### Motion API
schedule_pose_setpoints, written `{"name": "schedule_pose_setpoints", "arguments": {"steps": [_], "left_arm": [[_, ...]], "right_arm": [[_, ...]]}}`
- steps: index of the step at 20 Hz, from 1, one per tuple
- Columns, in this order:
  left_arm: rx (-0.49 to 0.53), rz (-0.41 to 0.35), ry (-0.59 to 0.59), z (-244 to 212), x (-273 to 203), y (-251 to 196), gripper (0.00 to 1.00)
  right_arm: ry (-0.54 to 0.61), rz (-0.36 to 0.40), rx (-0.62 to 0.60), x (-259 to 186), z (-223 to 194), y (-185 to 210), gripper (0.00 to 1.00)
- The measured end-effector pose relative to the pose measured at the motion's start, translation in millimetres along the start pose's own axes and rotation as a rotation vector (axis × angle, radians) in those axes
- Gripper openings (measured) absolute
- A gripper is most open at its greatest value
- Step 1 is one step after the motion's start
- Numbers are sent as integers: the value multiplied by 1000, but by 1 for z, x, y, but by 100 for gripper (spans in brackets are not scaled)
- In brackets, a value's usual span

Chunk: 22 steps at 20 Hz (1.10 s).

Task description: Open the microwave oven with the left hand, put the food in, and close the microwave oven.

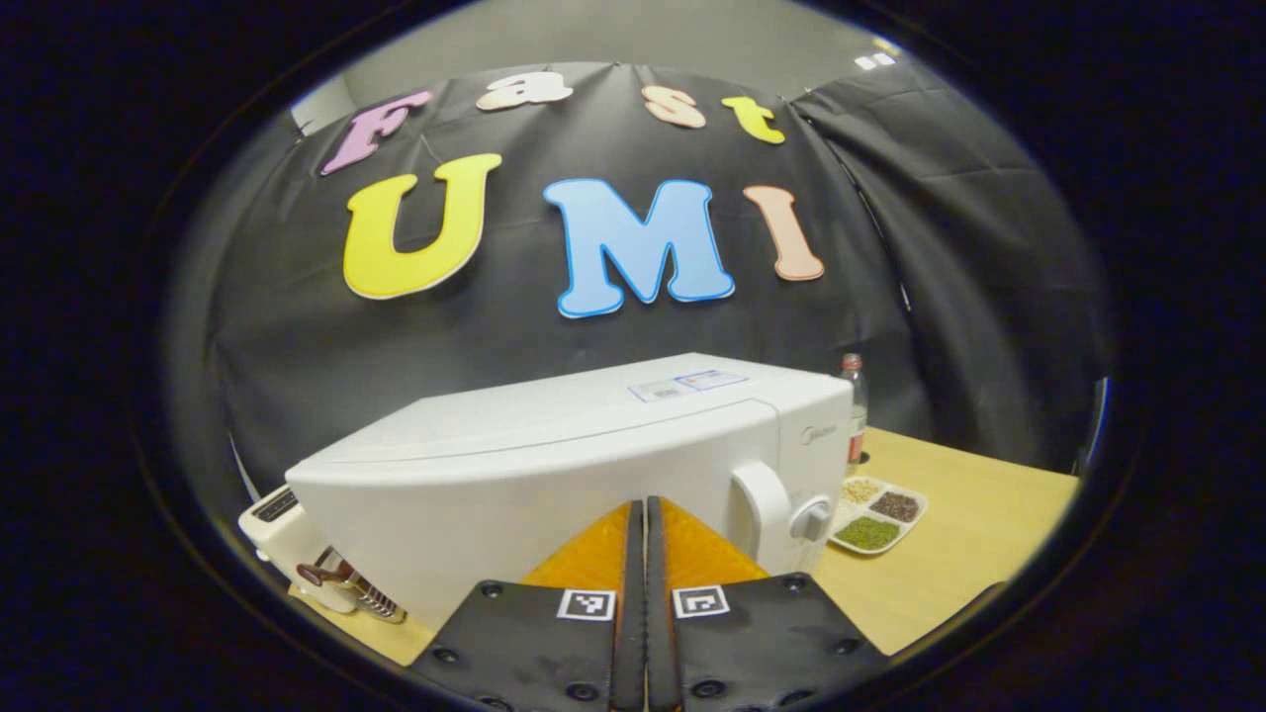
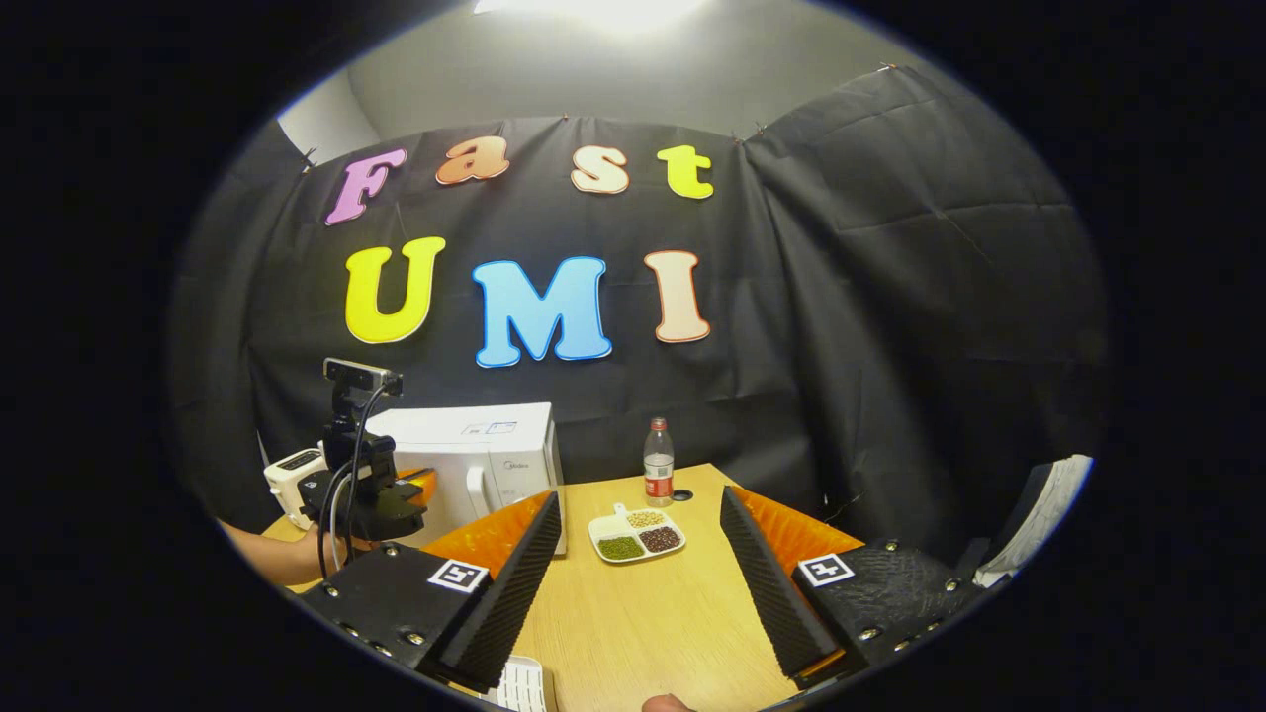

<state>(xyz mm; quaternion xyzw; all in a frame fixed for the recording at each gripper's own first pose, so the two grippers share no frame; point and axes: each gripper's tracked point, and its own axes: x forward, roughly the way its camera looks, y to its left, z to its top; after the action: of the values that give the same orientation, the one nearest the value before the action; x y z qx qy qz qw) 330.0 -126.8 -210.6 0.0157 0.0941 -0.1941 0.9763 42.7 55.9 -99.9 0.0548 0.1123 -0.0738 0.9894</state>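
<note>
A white microwave (image 1: 554, 445) stands on the wooden table with its door closed. Its white handle (image 1: 764, 502) and a knob (image 1: 811, 519) sit on the right of the front. My left gripper (image 1: 644, 506) is shut with nothing in it, its tips close to the door just left of the handle. The food is a white divided plate (image 1: 877, 516) of beans and grains, right of the microwave. In the right gripper view that plate (image 2: 636, 534) lies ahead of my right gripper (image 2: 640, 496), which is open and holds nothing. Farther left, a hand holds the left gripper (image 2: 423, 479) before the microwave (image 2: 480, 450).
A plastic bottle (image 2: 658, 463) stands behind the plate near the black cloth wall. A white toaster (image 1: 285, 522) sits left of the microwave. Bare wooden table (image 2: 643, 613) stretches between my right fingers. A white stack (image 2: 1039, 524) lies at the far right.
</note>
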Motion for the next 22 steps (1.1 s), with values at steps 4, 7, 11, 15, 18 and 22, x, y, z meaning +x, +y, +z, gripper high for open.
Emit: {"name": "schedule_pose_setpoints", "arguments": {"steps": [4,7,11,15,18,22], "left_arm": [[-26,38,-65,39,-81,-14,7],[-40,97,-103,64,-140,-19,7],[-70,192,-147,95,-217,-26,7],[-91,235,-173,109,-283,-37,0],[-88,271,-180,109,-327,-33,12],[-95,291,-173,105,-374,-25,53]], "right_arm": [[-19,102,-1,-9,12,-4,98],[-46,185,-24,-19,22,-11,98],[-62,259,-39,-35,28,-20,98],[-85,284,-27,-52,38,-20,98],[-120,305,-29,-63,46,-11,98],[-123,317,-42,-76,40,5,98]]}}
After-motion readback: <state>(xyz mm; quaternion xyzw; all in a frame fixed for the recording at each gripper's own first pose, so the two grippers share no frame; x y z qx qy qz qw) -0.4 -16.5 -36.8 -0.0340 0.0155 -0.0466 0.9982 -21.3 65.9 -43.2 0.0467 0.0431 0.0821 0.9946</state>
